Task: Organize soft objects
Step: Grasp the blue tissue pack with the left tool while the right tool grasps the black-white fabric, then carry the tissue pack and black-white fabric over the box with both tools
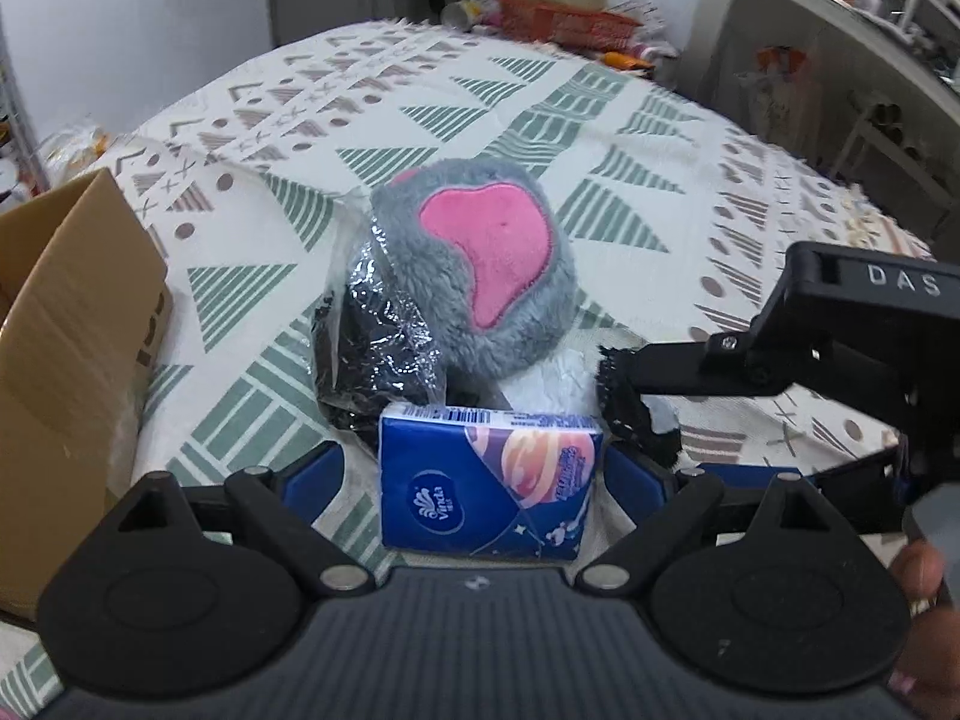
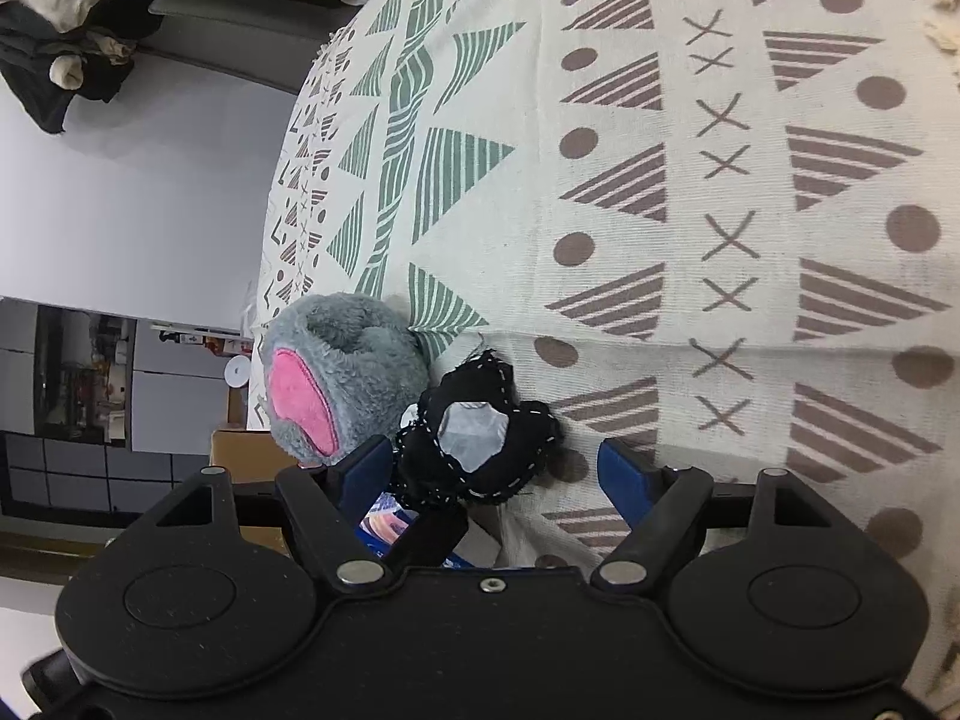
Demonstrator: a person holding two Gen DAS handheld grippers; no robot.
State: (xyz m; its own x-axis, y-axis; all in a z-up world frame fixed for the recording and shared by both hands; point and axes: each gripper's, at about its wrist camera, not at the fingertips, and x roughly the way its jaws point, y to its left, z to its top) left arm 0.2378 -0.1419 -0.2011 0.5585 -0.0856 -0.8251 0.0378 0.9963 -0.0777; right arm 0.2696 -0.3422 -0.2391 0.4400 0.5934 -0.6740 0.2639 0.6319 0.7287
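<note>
We see the left gripper (image 1: 487, 468) spread wide around the blue tissue pack (image 1: 489, 483); the right gripper (image 2: 498, 468) gapes around the black cloth (image 2: 480, 438)

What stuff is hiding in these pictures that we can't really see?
- Brown cardboard box: left wrist view, its inside is cut off by the left edge.
- Crinkly clear plastic bag with something black inside: left wrist view, the fluffy grey and pink plush toy covers part of it; contents unclear.
- Blue tissue packet: right wrist view, mostly hidden behind the black stitched fabric piece and the gripper body.
</note>
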